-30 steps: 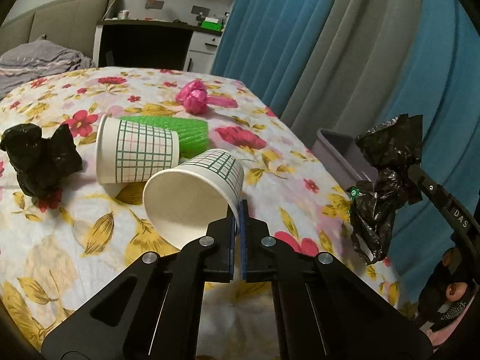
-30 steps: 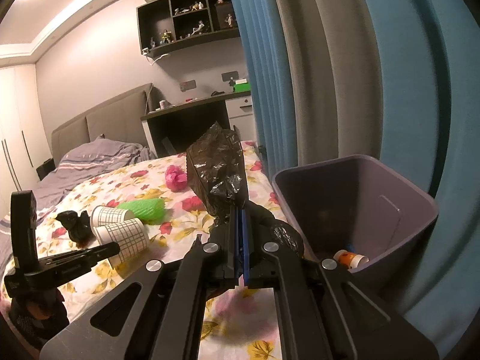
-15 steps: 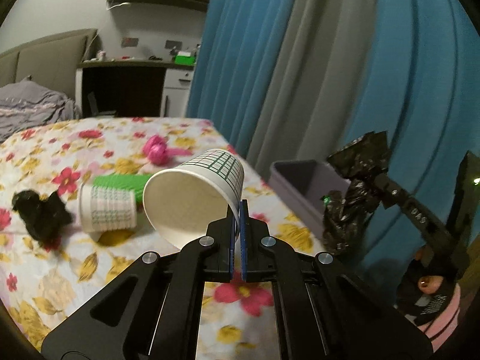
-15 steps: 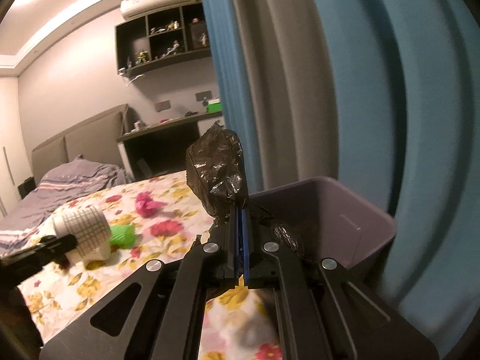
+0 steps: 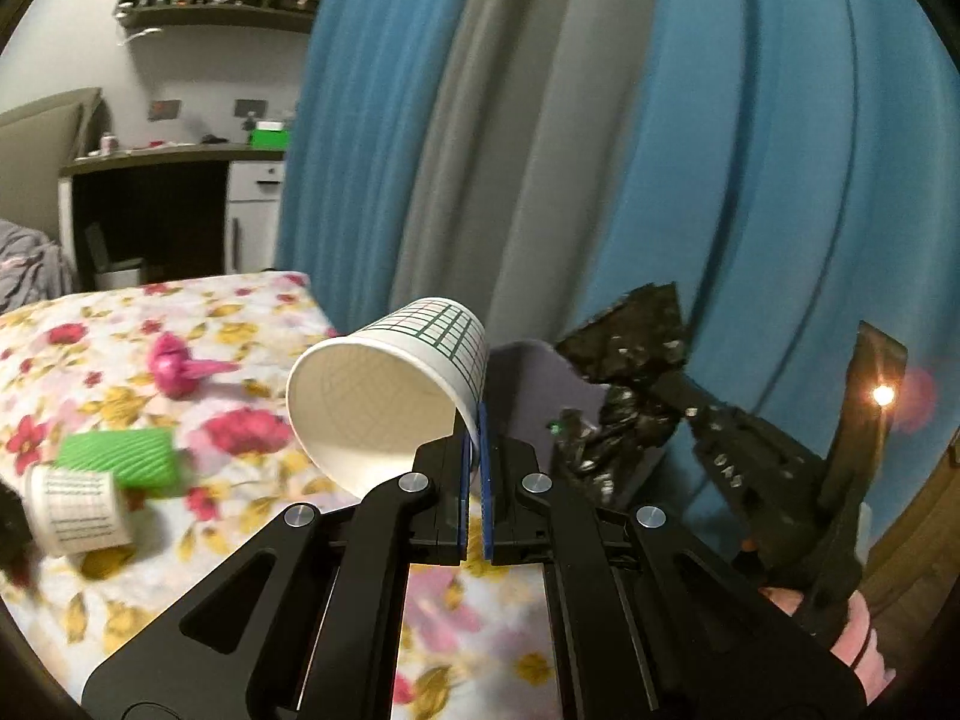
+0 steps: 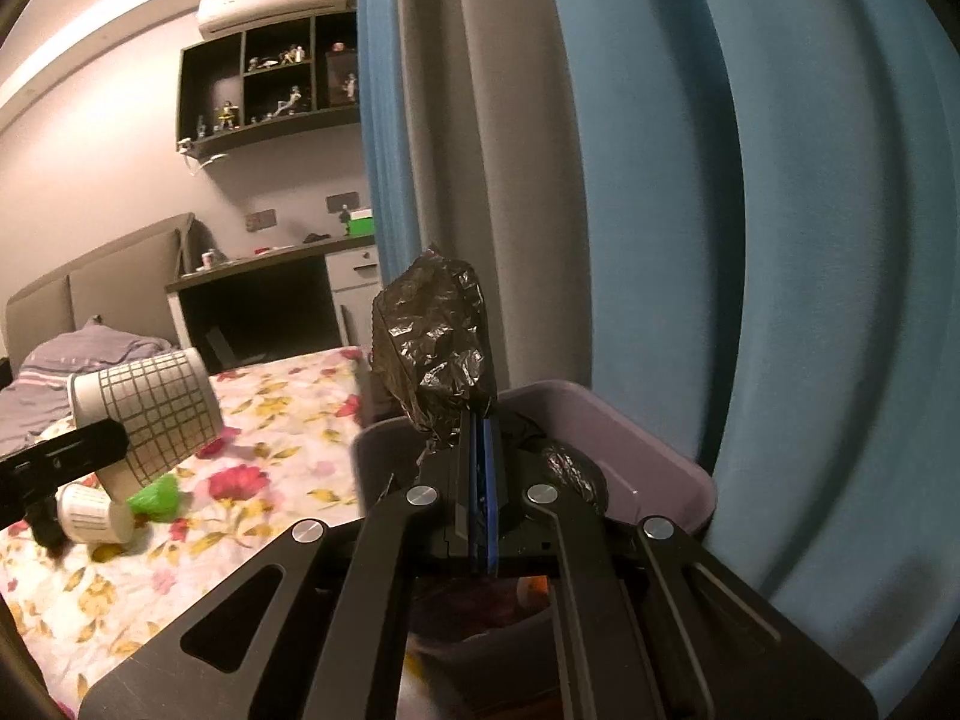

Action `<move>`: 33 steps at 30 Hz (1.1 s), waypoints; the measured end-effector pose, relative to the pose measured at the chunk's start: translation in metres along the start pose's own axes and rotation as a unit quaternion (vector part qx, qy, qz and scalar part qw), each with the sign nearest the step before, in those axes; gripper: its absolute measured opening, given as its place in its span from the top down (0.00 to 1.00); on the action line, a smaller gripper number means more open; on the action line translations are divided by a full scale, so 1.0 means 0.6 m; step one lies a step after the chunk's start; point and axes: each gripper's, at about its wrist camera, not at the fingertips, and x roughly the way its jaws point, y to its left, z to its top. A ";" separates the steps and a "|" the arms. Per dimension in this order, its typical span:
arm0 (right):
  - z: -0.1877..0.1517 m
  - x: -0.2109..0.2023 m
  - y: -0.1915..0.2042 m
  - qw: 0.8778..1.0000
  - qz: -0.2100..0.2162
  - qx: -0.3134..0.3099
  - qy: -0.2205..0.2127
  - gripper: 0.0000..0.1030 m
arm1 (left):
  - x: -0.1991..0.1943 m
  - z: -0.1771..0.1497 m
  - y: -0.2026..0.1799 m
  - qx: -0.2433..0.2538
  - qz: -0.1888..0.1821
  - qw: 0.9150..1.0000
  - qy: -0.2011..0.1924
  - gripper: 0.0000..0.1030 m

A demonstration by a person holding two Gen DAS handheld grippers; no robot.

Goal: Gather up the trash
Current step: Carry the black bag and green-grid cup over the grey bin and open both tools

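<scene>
Two loads are up: my left gripper (image 5: 474, 420) pinches the paper cup (image 5: 390, 396) rim, my right gripper (image 6: 480, 426) clamps the black bag (image 6: 435, 348) over the bin (image 6: 654, 456). I'd release only once centred inside its rim.

Left gripper (image 5: 474, 441): jaws closed on the rim of a white paper cup with green grid print (image 5: 390, 387), mouth facing the camera.
Right gripper (image 5: 678, 402): clamps a crumpled black plastic bag (image 5: 630, 354).
Grey plastic bin (image 5: 534, 384): between cup and bag.
Floral bedsheet (image 5: 120, 324): carries a second grid-print paper cup (image 5: 78, 510), a green ribbed cup (image 5: 129, 456) and pink crumpled trash (image 5: 177, 360).
</scene>
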 end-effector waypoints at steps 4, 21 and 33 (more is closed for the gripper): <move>-0.009 0.021 -0.009 1.000 -0.008 0.003 0.017 0.97 | 0.033 -0.001 -0.016 0.002 -0.021 1.000 0.009 0.98; -0.040 0.068 -0.023 0.997 -0.008 0.009 0.077 0.97 | 0.144 -0.023 -0.034 -0.006 -0.072 0.996 0.053 0.98; -0.050 0.074 -0.023 0.996 -0.011 0.009 0.093 0.93 | 0.186 -0.039 -0.046 -0.006 -0.086 0.993 0.078 0.98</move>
